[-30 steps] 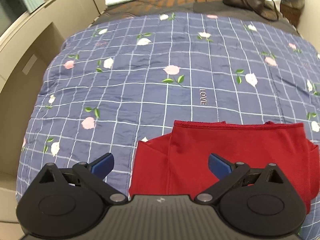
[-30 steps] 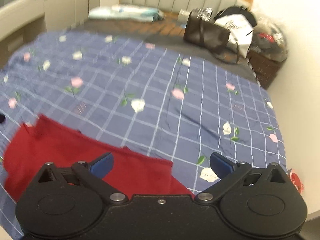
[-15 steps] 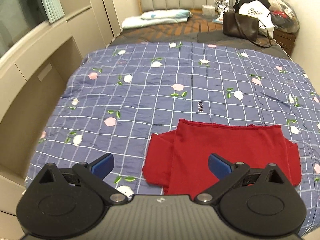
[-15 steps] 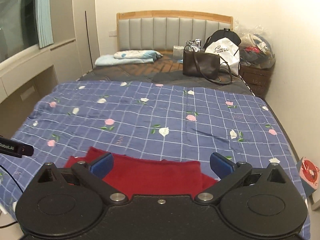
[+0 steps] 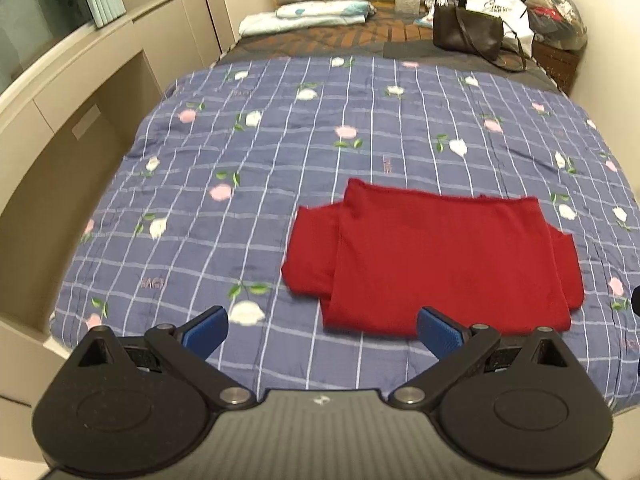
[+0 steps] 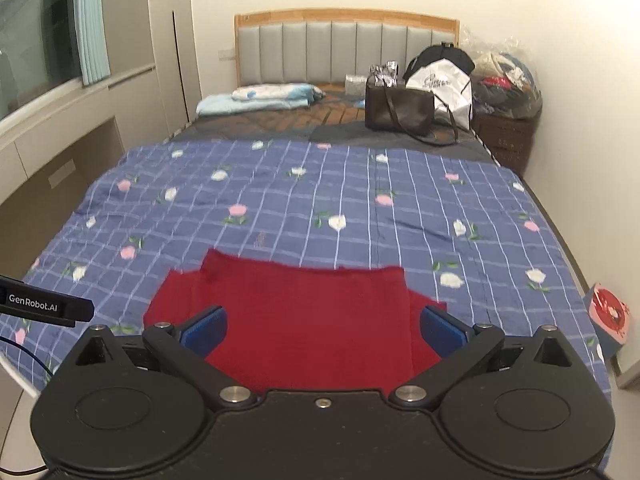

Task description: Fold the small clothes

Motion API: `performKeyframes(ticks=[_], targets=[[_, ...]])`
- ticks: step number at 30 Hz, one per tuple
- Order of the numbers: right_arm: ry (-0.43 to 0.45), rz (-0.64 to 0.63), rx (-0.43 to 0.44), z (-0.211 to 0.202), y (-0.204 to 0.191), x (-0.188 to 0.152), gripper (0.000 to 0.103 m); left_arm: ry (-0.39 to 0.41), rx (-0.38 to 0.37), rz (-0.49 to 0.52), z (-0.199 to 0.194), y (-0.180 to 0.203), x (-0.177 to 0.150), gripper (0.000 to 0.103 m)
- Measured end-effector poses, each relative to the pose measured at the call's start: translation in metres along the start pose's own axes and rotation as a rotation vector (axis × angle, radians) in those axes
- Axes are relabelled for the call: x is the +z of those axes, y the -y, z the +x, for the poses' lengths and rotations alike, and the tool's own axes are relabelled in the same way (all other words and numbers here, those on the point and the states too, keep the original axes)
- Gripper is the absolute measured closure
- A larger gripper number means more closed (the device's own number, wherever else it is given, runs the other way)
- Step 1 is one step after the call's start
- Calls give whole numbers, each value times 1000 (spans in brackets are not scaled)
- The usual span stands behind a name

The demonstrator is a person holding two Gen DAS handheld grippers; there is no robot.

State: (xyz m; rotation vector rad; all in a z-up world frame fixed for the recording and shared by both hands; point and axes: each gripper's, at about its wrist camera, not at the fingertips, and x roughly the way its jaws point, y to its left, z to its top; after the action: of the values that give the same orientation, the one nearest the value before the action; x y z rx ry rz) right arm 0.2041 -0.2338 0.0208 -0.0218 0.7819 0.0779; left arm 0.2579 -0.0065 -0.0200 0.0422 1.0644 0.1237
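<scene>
Red knit garment (image 5: 436,256), folded, flat on blue checked floral quilt (image 5: 280,168); near foot edge of bed, toward right half.

Left wrist view. Left gripper (image 5: 322,330) spread wide, blue pads (image 5: 206,330) empty, clear of cloth and raised above quilt edge. Compared with a second earlier: camera pulled back and up, garment now small and whole in frame rather than filling lower edge under the pads. Read as release complete and withdrawal under way; fold judged finished or nearly so. Garment outline a broad rectangle, long axis across bed, left to right. Neater straight hem toward headboard; doubled thick edge toward camera. Tucked flaps protruding at left (image 5: 312,252) and at right (image 5: 566,268), slightly untidy.

Right wrist view. Right gripper (image 6: 322,332) likewise spread, blue pads (image 6: 204,328) bare, nothing between. Garment (image 6: 304,320) directly below and ahead, partly hidden by gripper body. Earlier frame close, tilted and blurred over cloth; now level, high, whole room visible: headboard (image 6: 348,52), brown handbag (image 6: 400,110), folded light-blue bedding (image 6: 260,98). Same reading: both tools backed away. Long axis again sideways across bed; far edge toward headboard, slightly ragged. Tip of left gripper (image 6: 44,306) at frame's left edge, beside garment, not touching.
</scene>
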Motion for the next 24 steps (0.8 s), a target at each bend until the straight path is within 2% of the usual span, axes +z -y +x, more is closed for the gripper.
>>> performKeyframes(ticks=[6, 11, 16, 24], targets=[[-79, 9, 4, 0, 8, -12, 1, -86, 12, 11, 9, 11, -19, 1], [-160, -17, 36, 5, 22, -19, 1, -161, 51, 46, 14, 36, -32, 1], [-233, -28, 40, 14, 42, -22, 1, -218, 48, 33, 12, 59, -42, 1], [-241, -82, 54, 17, 75, -20, 1, -265, 85, -23, 9, 85, -50, 1]])
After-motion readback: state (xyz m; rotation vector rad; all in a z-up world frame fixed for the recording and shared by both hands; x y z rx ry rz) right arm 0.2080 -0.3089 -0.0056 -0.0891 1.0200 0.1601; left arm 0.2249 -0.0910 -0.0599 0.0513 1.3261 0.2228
